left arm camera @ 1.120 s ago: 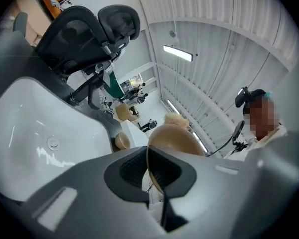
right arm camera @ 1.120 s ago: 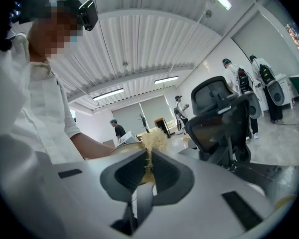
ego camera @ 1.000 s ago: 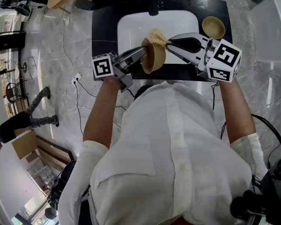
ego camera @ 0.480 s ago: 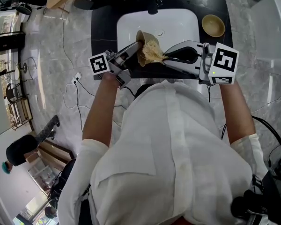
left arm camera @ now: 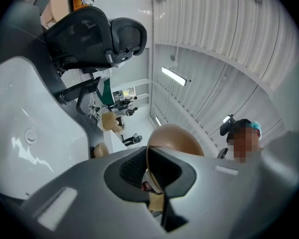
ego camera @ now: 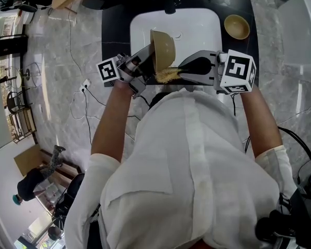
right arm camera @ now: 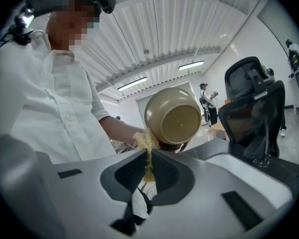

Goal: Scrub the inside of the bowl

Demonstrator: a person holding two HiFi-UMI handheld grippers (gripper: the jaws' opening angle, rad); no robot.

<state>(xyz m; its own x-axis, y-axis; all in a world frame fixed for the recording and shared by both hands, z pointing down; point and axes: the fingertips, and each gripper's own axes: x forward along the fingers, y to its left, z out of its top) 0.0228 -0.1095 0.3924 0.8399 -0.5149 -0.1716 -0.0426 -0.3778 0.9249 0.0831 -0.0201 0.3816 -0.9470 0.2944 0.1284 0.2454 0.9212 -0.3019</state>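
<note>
**Bowl held on edge over the sink, pad at its lower rim**

In the upper middle of the head view, the left gripper [ego camera: 152, 54] is clamped on the rim of the tan bowl [ego camera: 164, 49]. It holds the bowl tipped up on its edge above the white sink [ego camera: 197, 27]. The left gripper view shows the thin rim pinched between the two jaws, with the bowl's rounded outside rising just above them.

The right gripper [ego camera: 179, 73] comes in from the right, its jaws squeezed shut on a yellowish, stringy scrubbing pad [ego camera: 166, 75]. The pad sits against the bowl's lower edge. In the right gripper view the bowl shows its underside, with the pad bunched at its lower left.

A second bowl [ego camera: 237, 27] stands upright on the black counter [ego camera: 114, 30], at the upper right, well apart from the work.
</note>
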